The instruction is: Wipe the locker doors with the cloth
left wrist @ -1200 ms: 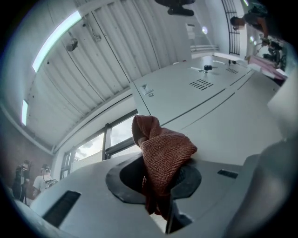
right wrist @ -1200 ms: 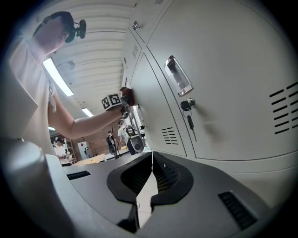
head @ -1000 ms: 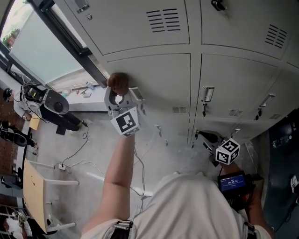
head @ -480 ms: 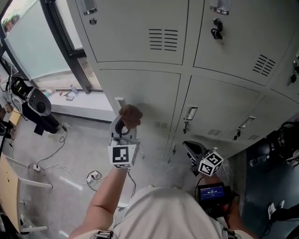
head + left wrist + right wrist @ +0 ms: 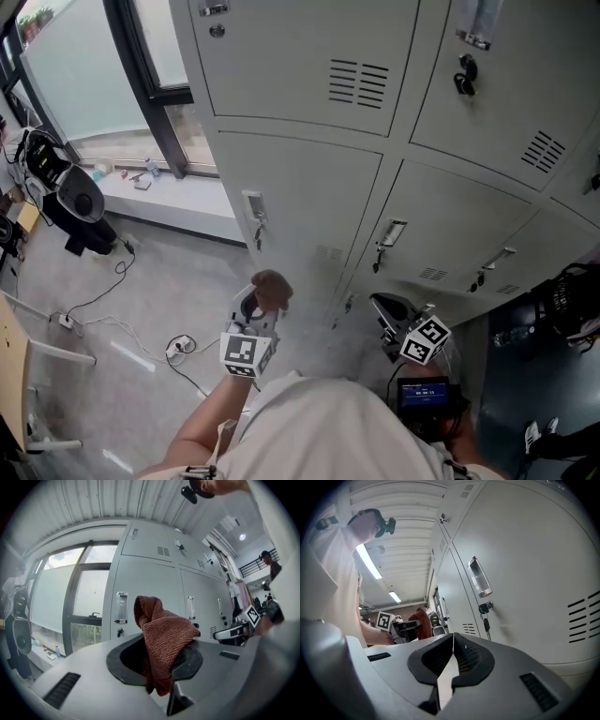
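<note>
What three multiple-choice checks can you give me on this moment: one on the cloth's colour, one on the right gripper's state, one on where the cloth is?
1. The cloth is:
A. blue
B. white
C. reddish-brown

2. The right gripper is:
A. shut with nothing in it
B. wide open
C. shut on the cloth

3. The cloth sits:
A. between the right gripper's jaws
B. between the left gripper's jaws
C. in neither gripper

Answers:
1 C: its knit shows reddish-brown in the left gripper view.
2 A: its jaws meet with nothing between them in the right gripper view.
3 B: the left gripper view shows the cloth bunched between that gripper's jaws and sticking up past them.
</note>
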The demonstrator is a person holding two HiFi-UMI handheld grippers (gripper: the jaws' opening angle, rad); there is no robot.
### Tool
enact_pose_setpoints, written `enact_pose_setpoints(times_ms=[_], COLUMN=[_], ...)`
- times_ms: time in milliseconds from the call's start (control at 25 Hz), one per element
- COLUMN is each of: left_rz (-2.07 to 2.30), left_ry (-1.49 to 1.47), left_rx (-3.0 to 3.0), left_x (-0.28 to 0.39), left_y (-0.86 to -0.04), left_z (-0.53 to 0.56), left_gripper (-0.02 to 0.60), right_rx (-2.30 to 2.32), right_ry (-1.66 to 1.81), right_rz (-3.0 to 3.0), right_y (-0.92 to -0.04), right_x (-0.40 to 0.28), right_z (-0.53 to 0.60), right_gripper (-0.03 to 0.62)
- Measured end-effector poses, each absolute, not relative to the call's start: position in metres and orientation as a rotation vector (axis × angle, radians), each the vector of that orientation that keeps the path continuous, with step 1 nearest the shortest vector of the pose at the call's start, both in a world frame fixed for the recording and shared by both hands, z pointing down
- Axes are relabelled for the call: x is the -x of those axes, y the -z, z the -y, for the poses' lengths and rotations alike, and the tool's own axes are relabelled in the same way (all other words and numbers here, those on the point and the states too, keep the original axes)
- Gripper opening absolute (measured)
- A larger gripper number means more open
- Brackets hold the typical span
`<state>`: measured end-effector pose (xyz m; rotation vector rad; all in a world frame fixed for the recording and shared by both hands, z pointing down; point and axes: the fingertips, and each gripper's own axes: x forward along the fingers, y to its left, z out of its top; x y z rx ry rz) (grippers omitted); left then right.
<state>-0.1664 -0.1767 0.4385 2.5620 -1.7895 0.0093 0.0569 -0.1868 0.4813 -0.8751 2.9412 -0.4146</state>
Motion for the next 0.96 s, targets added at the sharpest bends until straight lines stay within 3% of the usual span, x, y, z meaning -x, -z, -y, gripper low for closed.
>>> enact_pose_setpoints(times_ms=[480, 960], left_rz=[1.668, 1.616], left_ry=[-0.134, -0.173], left_rx=[-2.555, -2.593], left_x=[0.138, 0.097], left_y=[-0.483, -0.486], left_z=[0.164, 0.17], left_gripper=[0.074, 0.074], right_rx=[0.795, 0.852], right_ry=[0.453, 0.457], right_rz=[-2.952, -2.944], right_y=[-0.488, -0.492], right_x=[-0.04, -0.083], right_z=[0.172, 0.172], right_gripper=[0.018, 0.018])
